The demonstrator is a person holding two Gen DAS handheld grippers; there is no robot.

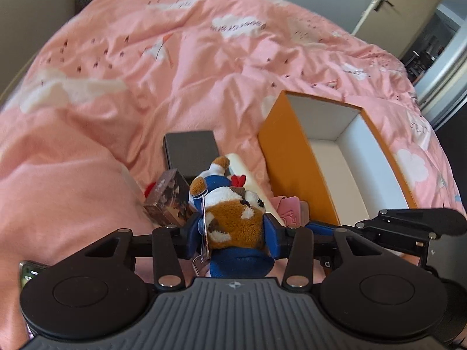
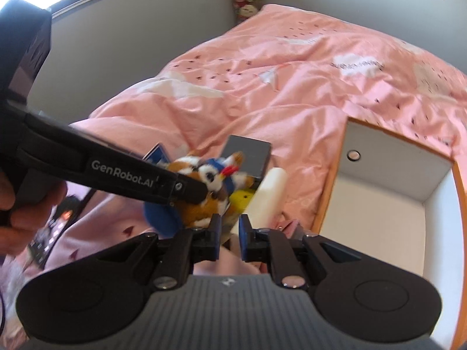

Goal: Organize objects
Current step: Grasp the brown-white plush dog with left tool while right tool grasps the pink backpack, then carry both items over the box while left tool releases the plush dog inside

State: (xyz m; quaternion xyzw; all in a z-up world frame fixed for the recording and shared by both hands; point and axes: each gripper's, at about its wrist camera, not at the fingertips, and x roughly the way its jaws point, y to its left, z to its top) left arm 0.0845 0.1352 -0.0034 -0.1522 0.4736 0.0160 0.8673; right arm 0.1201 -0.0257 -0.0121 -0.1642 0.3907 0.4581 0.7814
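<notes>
A brown and white plush animal in blue clothes (image 1: 233, 218) hangs just above the pink duvet, and my left gripper (image 1: 233, 233) is shut on its body with both blue pads. In the right wrist view the same plush (image 2: 210, 180) shows with one black finger (image 2: 181, 186) across it. My right gripper (image 2: 230, 233) sits close below and right of the plush, its jaws nearly together with nothing between them. An orange box with a white inside (image 1: 280, 157) stands open to the right, its rim (image 2: 328, 192) beside my right gripper.
On the duvet under the plush lie a dark grey box (image 1: 189, 148), a brown patterned box (image 1: 170, 201), a white oblong thing (image 1: 248, 175), a pink item (image 1: 289, 207) and something yellow (image 2: 243, 198). A phone (image 2: 46, 233) lies near the person's hand (image 2: 17, 204). A door stands far right.
</notes>
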